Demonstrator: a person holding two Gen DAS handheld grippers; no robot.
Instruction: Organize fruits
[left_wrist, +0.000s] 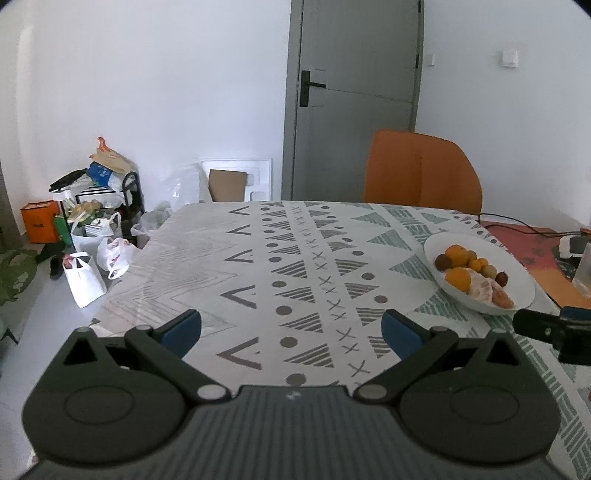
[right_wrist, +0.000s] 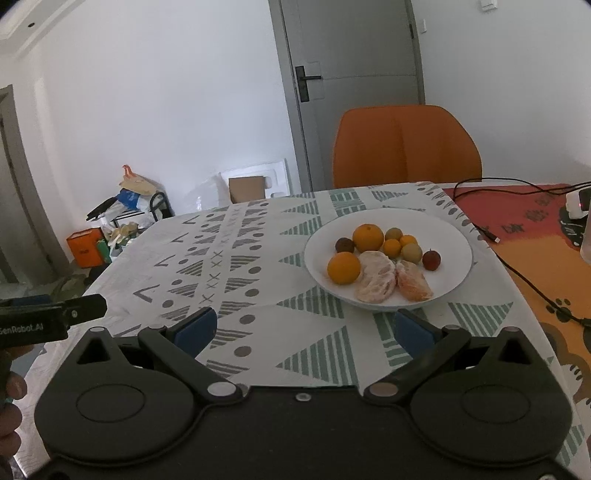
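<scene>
Patterned tablecloth (left_wrist: 258, 258), grey door (left_wrist: 354, 99) behind; both grippers, left (left_wrist: 291, 332) and right (right_wrist: 304, 328), spread wide, empty. Only the right view shows the plate (right_wrist: 454, 236) head-on.

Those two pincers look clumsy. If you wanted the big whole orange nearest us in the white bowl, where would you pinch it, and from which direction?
Probably across its widest middle, coming down from above. The near orange is round, its left side is free, but the peeled citrus presses against its right, so one finger must slip between. The right gripper is open and nearest the bowl.
</scene>
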